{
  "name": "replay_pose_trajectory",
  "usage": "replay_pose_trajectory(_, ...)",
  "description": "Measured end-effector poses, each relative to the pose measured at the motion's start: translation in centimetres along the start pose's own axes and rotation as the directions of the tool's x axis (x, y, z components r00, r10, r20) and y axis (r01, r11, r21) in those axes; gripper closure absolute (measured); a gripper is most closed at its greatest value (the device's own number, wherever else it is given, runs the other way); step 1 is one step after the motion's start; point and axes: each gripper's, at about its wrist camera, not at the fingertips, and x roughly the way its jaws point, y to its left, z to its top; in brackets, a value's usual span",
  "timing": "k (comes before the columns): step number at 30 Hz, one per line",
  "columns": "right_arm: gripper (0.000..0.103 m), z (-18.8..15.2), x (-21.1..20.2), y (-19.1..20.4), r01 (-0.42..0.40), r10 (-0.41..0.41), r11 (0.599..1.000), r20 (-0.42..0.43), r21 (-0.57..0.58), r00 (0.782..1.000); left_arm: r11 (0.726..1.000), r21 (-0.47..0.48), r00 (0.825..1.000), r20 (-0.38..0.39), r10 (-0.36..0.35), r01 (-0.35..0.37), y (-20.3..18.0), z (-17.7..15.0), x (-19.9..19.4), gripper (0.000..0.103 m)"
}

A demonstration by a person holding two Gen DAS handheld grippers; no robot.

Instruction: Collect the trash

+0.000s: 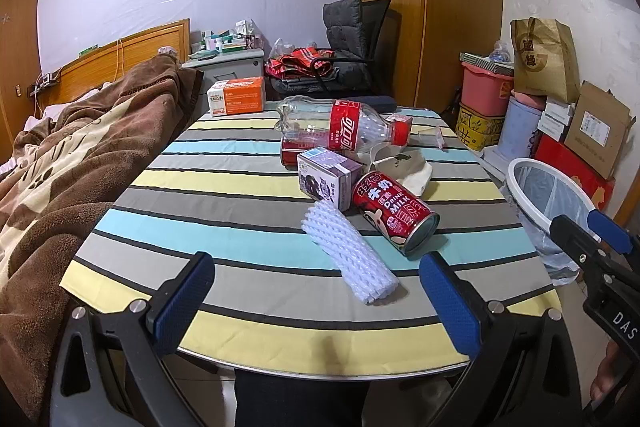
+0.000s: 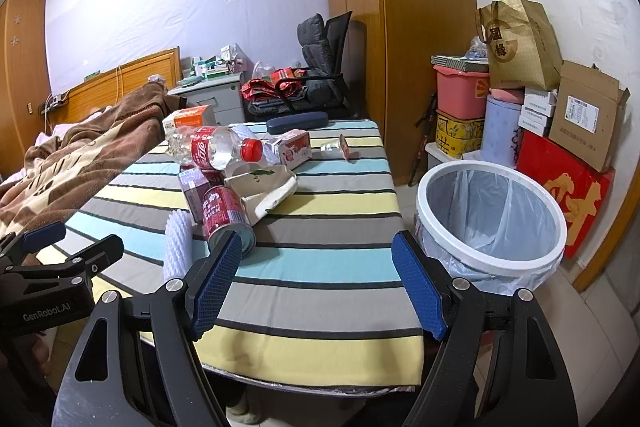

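Trash lies mid-table on the striped cloth (image 1: 240, 195): a white foam net sleeve (image 1: 348, 251), a red milk can (image 1: 394, 211) on its side, a purple carton (image 1: 328, 175), a clear cola bottle (image 1: 344, 127) and a crumpled beige paper cup (image 1: 408, 167). My left gripper (image 1: 316, 303) hovers open over the table's near edge, just short of the foam sleeve (image 2: 178, 243). My right gripper (image 2: 318, 285) is open too, near the front right corner, with the can (image 2: 226, 215) beyond its left finger. A white bin (image 2: 492, 215) with a plastic liner stands on the floor to the right.
An orange box (image 1: 238, 97), a glasses case (image 2: 296, 123), a red-and-white carton (image 2: 290, 147) and a small clear cup (image 2: 338, 147) sit at the far end. A bed with a brown blanket (image 1: 80, 155) borders the left. Stacked boxes (image 2: 560, 131) crowd behind the bin.
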Motion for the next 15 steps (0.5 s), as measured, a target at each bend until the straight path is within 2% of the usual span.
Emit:
replay_pose_trajectory(9,0.024,0.4,1.1,0.6,-0.002,0.002,1.000,-0.016,-0.011,1.000,1.000,-0.003,1.000,-0.023,0.001,-0.001,0.3,0.1,1.1,0.000)
replay_pose_trajectory(15,0.024,0.9,3.1,0.6,-0.024,0.024,1.000,-0.034,-0.008,0.999,0.997,-0.023,0.994,-0.088,-0.070,0.068,0.7,0.1,3.5,0.000)
